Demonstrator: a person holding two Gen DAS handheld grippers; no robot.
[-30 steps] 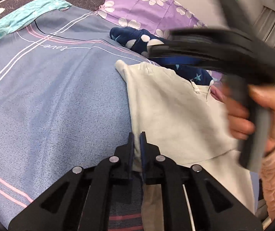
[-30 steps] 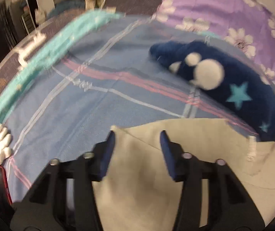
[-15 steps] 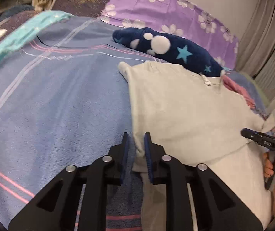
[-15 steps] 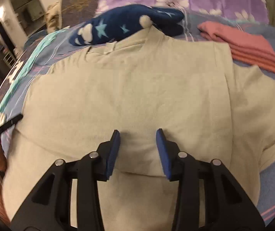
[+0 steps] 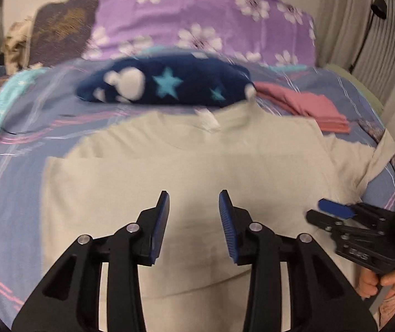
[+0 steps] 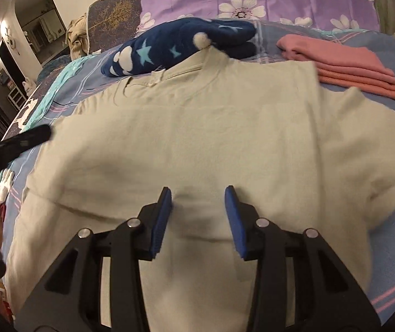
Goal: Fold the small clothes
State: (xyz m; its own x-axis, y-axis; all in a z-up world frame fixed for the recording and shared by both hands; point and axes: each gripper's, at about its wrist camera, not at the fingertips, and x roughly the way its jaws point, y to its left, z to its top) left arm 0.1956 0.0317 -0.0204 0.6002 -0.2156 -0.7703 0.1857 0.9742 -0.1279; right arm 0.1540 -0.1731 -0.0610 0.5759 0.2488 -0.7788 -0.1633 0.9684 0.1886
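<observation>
Grippers, left gripper [image 5: 193,203] and right gripper [image 6: 198,199], are hovering with jaws apart and gripping nothing over the cream shirt [image 6: 197,138], lying flat toward twelve o'clock, seemingly lining up a fold.

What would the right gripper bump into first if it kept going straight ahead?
Probably the cream shirt spread below the open right gripper. If it skims above that, the navy star-patterned fleece is next; depth is unclear.
</observation>
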